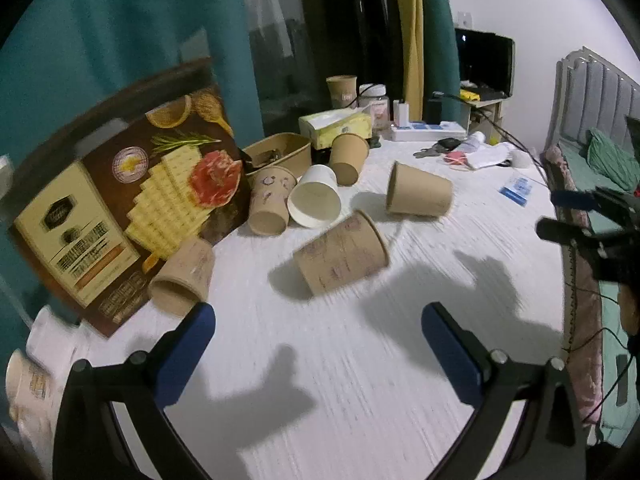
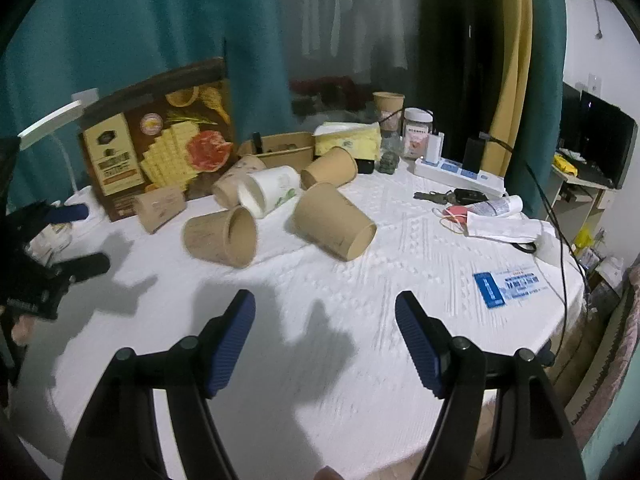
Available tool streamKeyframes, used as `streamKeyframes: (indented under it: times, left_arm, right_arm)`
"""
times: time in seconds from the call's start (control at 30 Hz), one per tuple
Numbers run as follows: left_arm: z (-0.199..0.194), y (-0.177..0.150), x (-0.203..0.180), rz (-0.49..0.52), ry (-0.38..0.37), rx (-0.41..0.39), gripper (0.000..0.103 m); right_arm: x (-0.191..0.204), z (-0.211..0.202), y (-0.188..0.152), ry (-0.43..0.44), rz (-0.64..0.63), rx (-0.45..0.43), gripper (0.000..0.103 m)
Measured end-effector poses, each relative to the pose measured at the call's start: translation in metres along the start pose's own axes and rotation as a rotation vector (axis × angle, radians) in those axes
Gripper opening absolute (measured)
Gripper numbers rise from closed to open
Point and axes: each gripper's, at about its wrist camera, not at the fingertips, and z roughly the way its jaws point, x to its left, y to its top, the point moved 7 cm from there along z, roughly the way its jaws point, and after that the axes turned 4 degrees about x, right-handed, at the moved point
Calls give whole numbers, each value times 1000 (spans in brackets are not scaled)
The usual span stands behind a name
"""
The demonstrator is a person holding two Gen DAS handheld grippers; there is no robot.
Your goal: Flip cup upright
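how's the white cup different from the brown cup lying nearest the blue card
The white cup is white with a green print; the brown cup is plain kraft brown. The white cup's mouth faces left in the right wrist view, the brown cup's faces right. The white cup lies among other cups; the brown cup lies more apart. Both lie on their sides.

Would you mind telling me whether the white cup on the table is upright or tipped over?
Tipped over. The white cup lies on its side among the brown cups, its open mouth facing sideways and its inside visible.
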Motion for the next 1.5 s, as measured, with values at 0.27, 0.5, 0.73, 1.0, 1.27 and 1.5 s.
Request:
streamKeyframes:
  times: [0.27, 0.5, 0.73, 1.0, 1.27, 1.5]
  left_arm:
    - [70, 73, 11, 43, -46, 37, 101]
    - [145, 115, 7, 76, -64, 112, 93]
    - [192, 121, -5, 121, -64, 181, 89]
    - [220, 117, -12, 157, -70, 252, 88]
    - [223, 121, -16, 194, -60, 267, 63]
    - [197, 134, -13, 195, -55, 223, 61]
  right_arm:
    - [-20, 44, 34, -1, -6, 14, 70]
    - [-31, 72, 50, 4, -2, 26, 70]
    - [-45, 91, 48, 13, 40, 70, 70]
    - [-47, 96, 47, 40, 45, 78, 70]
    - [-51, 87, 42, 39, 53, 74, 70]
    - [-54, 67, 42, 29, 60, 52, 70]
